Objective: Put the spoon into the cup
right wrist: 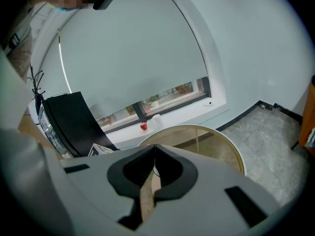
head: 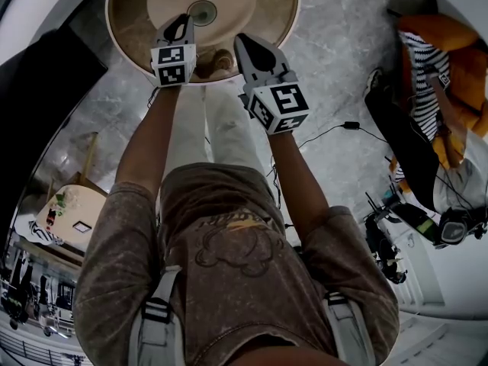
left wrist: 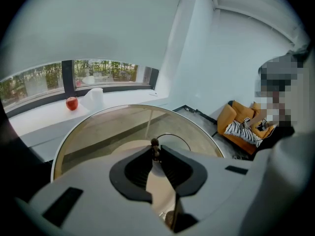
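In the head view, the person stands at the near edge of the round glass bench (head: 122,40) with both arms stretched out over it. The left gripper (head: 183,20) reaches further in, close to a small dark ring (head: 202,11) near the bench's middle. I cannot tell whether that ring is the cup. The right gripper (head: 242,43) hangs at the bench's near rim, probably to keep clear of the working side.

In the left gripper view, the fingers are pressed together on a small brown knob at their very tips. I take it for the end of the spoon (left wrist: 155,149); the rest of it does not show. The ring lies on the bench just beyond the tips, so the left gripper seems placed for the drop.

In the right gripper view, the fingers are pressed together with nothing between them. They point across the bench toward the window sill, which suggests this gripper is idle.
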A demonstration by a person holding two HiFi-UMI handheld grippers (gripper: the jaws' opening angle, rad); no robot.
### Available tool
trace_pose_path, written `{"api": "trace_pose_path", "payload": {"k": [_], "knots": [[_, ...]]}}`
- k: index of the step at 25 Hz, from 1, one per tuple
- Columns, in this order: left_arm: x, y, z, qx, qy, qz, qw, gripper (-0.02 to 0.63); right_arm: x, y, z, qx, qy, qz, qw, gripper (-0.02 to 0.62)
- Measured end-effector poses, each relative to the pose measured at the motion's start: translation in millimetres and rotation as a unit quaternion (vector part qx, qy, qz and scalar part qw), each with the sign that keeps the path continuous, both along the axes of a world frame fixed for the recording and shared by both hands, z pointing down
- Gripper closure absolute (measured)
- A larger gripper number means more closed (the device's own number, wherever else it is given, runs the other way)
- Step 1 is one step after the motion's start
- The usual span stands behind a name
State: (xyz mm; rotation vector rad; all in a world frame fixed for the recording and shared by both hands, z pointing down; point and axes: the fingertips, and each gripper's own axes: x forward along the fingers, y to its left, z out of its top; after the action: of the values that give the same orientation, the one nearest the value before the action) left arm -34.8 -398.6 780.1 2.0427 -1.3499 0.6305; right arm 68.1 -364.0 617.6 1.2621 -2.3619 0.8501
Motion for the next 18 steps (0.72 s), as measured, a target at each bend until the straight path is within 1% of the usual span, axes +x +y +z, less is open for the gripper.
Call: {"api": "trace_pose_path", "payload": {"k": [5, 9, 18], "knots": [[-8, 0, -3, 0.004, 0.001, -0.003, 1.0, 0.548, -8, 1, -1, 0.0, 0.0, -0.004, 1.0, 0.577], [-5, -2, -9, 0.009, -0.001, -0.004, 1.0, 0.541, -3, 0, -2, 0.001, 0.0, -0.005, 1.0, 0.577], [-5, 5, -51, 0.022, 0.004, 0.0, 0.9998, 0.543, -4, 0, -29, 0.014, -0.001, -0.002, 1.0, 0.577]]}}
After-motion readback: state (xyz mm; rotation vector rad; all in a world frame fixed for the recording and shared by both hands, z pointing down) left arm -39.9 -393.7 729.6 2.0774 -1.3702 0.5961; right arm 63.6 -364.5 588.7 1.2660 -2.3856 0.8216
